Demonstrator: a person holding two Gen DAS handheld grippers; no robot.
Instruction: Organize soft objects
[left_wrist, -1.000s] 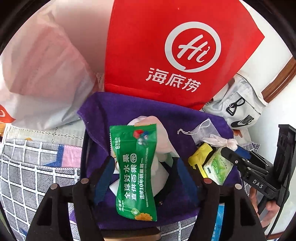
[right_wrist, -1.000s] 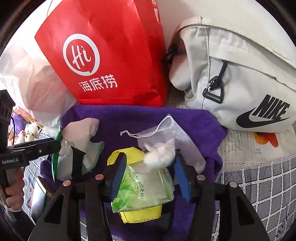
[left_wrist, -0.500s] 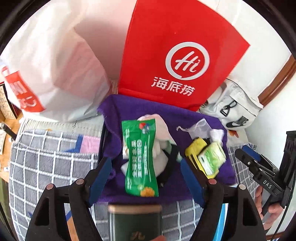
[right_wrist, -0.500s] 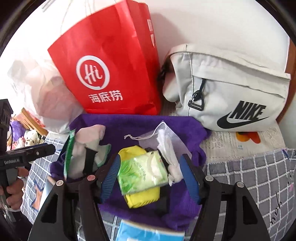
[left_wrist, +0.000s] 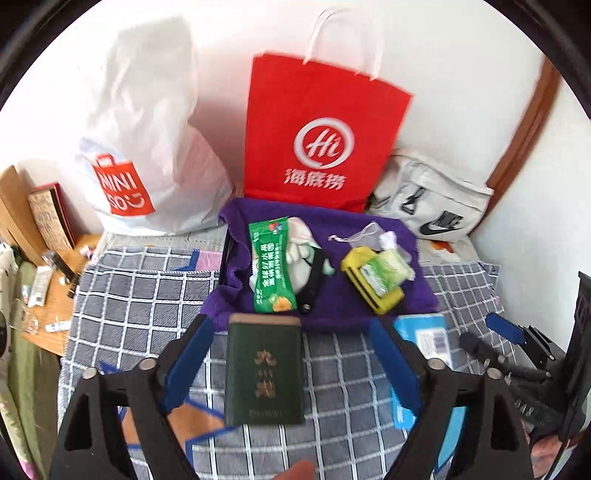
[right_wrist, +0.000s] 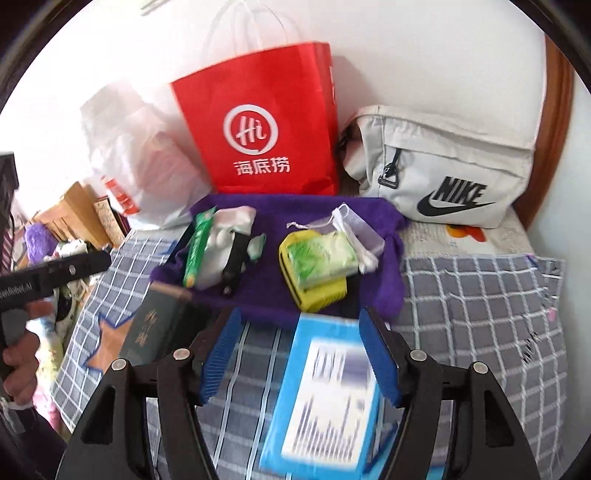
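Hovering over the checked grey bedspread (left_wrist: 140, 295), we hold our left gripper (left_wrist: 288, 360) and right gripper (right_wrist: 299, 354) with jaws spread apart, gripping nothing. The soft things, a long green snack sachet (left_wrist: 271, 266) and a pale green tissue packet (right_wrist: 321, 260), lie on the purple fleece cloth (right_wrist: 266, 291) ahead. A dark green tin (left_wrist: 264, 373) and a blue box (right_wrist: 328, 402) sit beneath the open jaws; we judge either should be straddled squarely before closing.

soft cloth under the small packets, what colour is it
Purple cloth, clearest in the right wrist view.
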